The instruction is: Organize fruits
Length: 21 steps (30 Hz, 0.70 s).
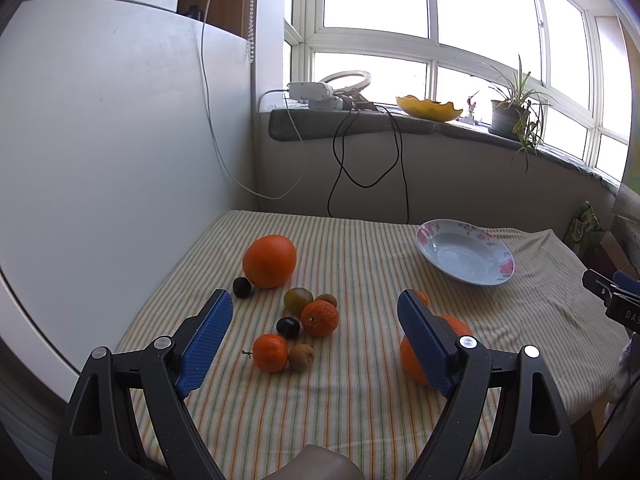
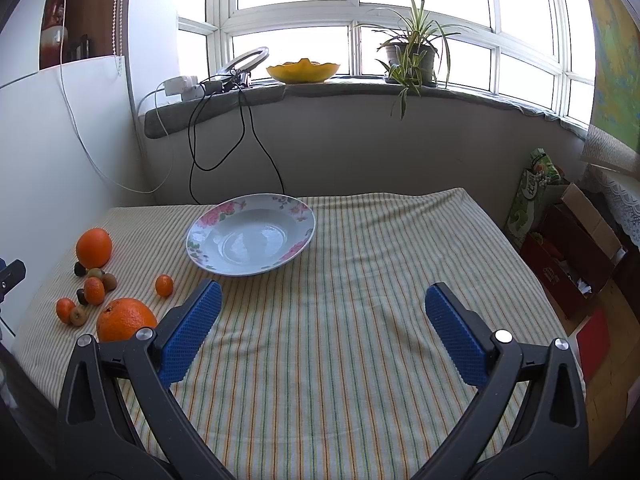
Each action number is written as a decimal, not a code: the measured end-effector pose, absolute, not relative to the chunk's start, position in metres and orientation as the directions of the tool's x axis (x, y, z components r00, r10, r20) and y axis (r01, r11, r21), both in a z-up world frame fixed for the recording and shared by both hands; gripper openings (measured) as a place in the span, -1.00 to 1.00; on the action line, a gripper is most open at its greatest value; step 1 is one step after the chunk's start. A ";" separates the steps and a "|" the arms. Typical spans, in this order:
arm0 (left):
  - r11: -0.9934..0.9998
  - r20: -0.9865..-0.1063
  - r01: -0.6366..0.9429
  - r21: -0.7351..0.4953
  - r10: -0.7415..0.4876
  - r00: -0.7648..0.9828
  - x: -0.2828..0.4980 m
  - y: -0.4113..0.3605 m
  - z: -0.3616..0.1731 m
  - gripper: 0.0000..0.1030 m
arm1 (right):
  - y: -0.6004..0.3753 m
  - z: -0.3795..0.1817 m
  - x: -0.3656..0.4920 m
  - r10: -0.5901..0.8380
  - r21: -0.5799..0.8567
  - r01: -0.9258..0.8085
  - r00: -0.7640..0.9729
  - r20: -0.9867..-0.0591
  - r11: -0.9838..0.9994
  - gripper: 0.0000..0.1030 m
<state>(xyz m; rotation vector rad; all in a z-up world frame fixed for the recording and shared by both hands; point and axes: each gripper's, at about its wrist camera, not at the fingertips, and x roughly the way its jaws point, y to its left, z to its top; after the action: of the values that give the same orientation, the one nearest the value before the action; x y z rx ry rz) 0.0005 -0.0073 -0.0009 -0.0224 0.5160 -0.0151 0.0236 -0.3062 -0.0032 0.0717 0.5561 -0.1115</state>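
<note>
A flowered white plate (image 2: 251,236) sits empty on the striped cloth; it also shows in the left wrist view (image 1: 466,257). Fruit lies loose to its left: a big orange (image 1: 270,255), a second big orange (image 1: 452,326) partly hidden behind my left gripper's right finger, mandarins (image 1: 319,317) (image 1: 271,353), dark plums (image 1: 288,327), a green fruit (image 1: 298,300) and a brown one (image 1: 301,357). My left gripper (image 1: 315,320) is open and empty above the small fruits. My right gripper (image 2: 322,312) is open and empty, in front of the plate, with the near orange (image 2: 125,318) at its left finger.
The table (image 2: 360,280) stands against a white panel (image 1: 120,140) at left and a wall under a windowsill (image 2: 360,92) holding a yellow bowl (image 2: 303,71), a potted plant (image 2: 412,56) and dangling cables (image 2: 200,132). Boxes and bags (image 2: 560,240) stand to the table's right.
</note>
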 end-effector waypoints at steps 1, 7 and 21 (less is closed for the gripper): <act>1.000 -0.493 0.009 -0.025 -0.020 0.870 0.001 -0.007 -0.001 0.64 | -0.306 -0.003 0.023 -0.086 0.038 0.125 0.843 -0.531 0.991 1.00; 1.000 -0.493 0.009 -0.026 -0.021 0.870 0.001 -0.008 -0.001 0.64 | -0.307 -0.003 0.024 -0.083 0.041 0.123 0.842 -0.533 0.991 1.00; 1.000 -0.495 0.010 -0.026 -0.021 0.868 0.001 -0.011 -0.001 0.64 | -0.307 -0.006 0.025 -0.080 0.039 0.120 0.837 -0.541 0.992 1.00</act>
<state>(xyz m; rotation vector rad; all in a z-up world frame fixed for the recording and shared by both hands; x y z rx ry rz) 0.0009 -0.0105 -0.0011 -0.0226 0.5187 -0.0163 0.0255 -0.3070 -0.0056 0.0727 0.5685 -0.1060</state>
